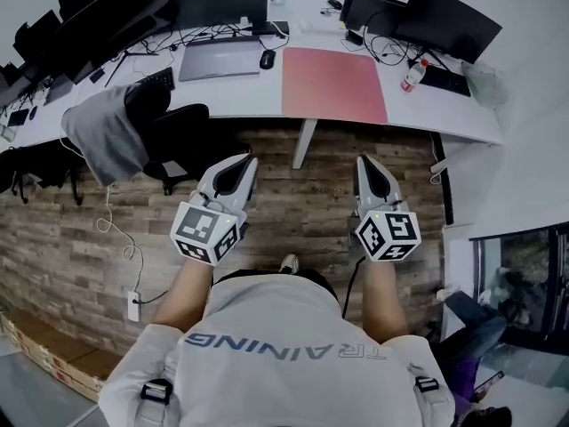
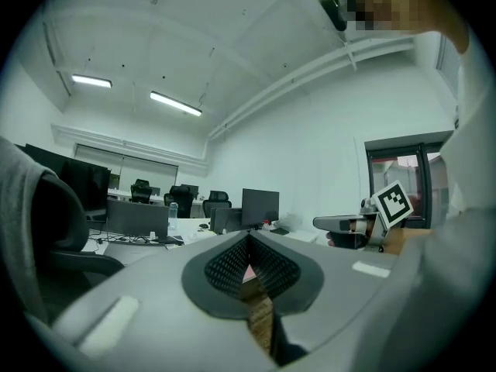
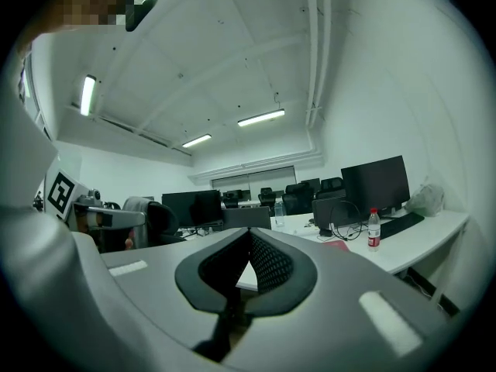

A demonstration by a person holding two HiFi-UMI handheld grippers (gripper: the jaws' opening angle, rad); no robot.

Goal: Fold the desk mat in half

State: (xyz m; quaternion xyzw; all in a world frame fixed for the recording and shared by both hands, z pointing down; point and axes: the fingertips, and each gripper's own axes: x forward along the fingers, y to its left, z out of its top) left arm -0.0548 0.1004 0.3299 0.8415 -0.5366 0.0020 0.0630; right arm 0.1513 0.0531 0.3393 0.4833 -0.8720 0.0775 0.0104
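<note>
Hovering over the wood-plank floor (image 1: 302, 207) in the head view, short of the white tabletop (image 1: 240, 96): left gripper (image 1: 247, 159) and right gripper (image 1: 364, 159), both empty. Lying flat at that tabletop's front edge, untouched: pink rectangular desk mat (image 1: 333, 84).

Left gripper view: jaws tip to tip, gripping nothing.

Right gripper view: likewise pressed together, nothing held; mat (image 3: 337, 245) ahead.

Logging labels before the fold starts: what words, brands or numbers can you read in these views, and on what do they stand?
"TRAINING": back of the person's shirt, upside down in the head view.
Cubes on left gripper and right gripper: square marker patterns only, no letters.
Label on the bottle: too small to read.
</note>
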